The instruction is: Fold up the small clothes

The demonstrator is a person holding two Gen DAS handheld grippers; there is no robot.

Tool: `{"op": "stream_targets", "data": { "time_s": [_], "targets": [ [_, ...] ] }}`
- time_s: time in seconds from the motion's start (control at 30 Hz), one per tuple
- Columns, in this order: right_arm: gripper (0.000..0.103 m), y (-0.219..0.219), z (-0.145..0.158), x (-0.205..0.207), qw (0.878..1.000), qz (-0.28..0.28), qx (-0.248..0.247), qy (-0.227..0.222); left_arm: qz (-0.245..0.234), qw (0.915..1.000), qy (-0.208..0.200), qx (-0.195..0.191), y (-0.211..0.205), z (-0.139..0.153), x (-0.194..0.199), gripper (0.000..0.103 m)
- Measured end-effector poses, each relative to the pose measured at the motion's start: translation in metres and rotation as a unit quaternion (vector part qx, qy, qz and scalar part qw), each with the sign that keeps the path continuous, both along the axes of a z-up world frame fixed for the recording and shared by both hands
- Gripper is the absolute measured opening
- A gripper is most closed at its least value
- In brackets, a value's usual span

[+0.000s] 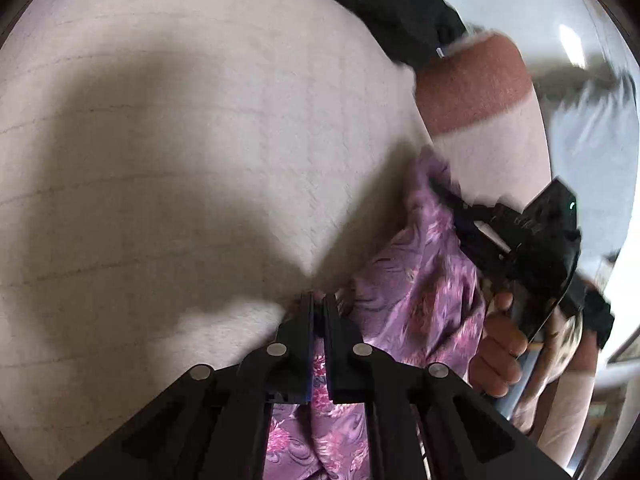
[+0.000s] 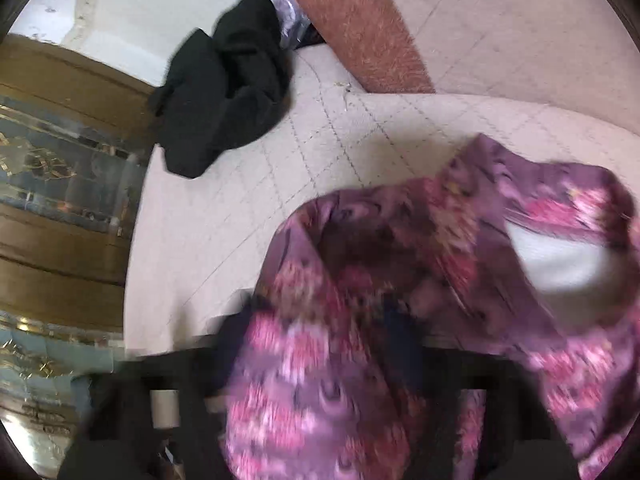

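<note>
Both of my tongs are clamped on the purple floral garment (image 1: 424, 280): left tongs (image 1: 318, 304) at one edge, right tongs (image 1: 438, 186) at another, lifting it over the quilted bed (image 1: 180, 140). A black garment (image 2: 224, 92) lies well apart.

We see a purple flowered cloth (image 2: 360, 340) lying blurry over our right gripper (image 2: 394, 344), whose fingers are closed on it. It hangs over a pale quilted bed (image 2: 320, 152). A black cloth (image 2: 224, 88) lies crumpled near the bed's edge.
</note>
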State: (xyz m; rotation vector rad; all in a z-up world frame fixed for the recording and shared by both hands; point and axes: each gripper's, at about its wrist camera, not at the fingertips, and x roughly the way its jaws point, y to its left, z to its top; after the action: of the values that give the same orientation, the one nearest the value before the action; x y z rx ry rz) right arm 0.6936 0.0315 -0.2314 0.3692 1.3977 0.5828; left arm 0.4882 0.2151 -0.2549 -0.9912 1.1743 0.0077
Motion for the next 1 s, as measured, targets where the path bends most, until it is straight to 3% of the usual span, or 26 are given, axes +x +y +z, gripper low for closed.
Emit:
{"op": "stream_targets", "data": {
  "time_s": [0.13, 0.2, 0.27, 0.33, 0.37, 0.43, 0.47, 0.5, 0.6, 0.7, 0.83, 1.0],
  "targets": [
    [0.003, -0.007, 0.024, -0.005, 0.998, -0.034, 0.003, -0.061, 0.058, 0.9983, -0.006, -0.006, 0.029, 0.011, -0.016, 0.001],
    [0.003, -0.011, 0.018, -0.002, 0.996, -0.059, -0.035, -0.065, 0.067, 0.9977, -0.007, 0.002, 0.033, 0.010, -0.020, 0.001],
    [0.003, -0.011, -0.003, 0.000, 0.994, -0.078, -0.065, -0.039, 0.063, 0.9978, 0.010, 0.018, 0.030, 0.001, -0.014, 0.002],
    [0.004, -0.008, -0.009, -0.005, 0.995, -0.069, -0.069, -0.034, 0.043, 0.9986, 0.019, 0.024, 0.026, -0.003, -0.008, 0.007],
    [0.010, -0.009, -0.001, -0.010, 0.995, -0.071, -0.055, -0.039, 0.039, 0.9986, 0.021, 0.029, 0.024, 0.001, -0.008, 0.014],
    [0.031, -0.023, 0.025, -0.028, 0.995, -0.077, -0.023, -0.054, 0.040, 0.9978, 0.021, 0.049, 0.024, 0.012, -0.010, 0.032],
    [0.061, -0.032, 0.038, -0.041, 0.995, -0.077, -0.009, -0.068, 0.046, 0.9964, 0.014, 0.070, 0.024, 0.021, -0.013, 0.040],
    [0.076, -0.048, 0.060, -0.067, 0.992, -0.075, 0.002, -0.101, 0.047, 0.9948, 0.009, 0.089, 0.022, 0.029, -0.015, 0.043],
    [0.076, -0.091, 0.087, -0.127, 0.990, -0.067, -0.013, -0.126, 0.019, 0.9887, -0.016, 0.148, 0.009, 0.053, -0.016, 0.050],
    [0.076, -0.153, 0.097, -0.183, 0.989, -0.092, -0.006, -0.119, -0.013, 0.9791, -0.045, 0.198, -0.017, 0.071, -0.016, 0.061],
    [0.076, -0.216, 0.102, -0.235, 0.987, -0.118, -0.012, -0.112, -0.080, 0.9580, -0.082, 0.263, -0.056, 0.091, -0.020, 0.070],
    [0.076, -0.270, 0.100, -0.284, 0.977, -0.161, 0.017, -0.138, -0.146, 0.9354, -0.112, 0.302, -0.095, 0.105, -0.039, 0.083]
  ]
}}
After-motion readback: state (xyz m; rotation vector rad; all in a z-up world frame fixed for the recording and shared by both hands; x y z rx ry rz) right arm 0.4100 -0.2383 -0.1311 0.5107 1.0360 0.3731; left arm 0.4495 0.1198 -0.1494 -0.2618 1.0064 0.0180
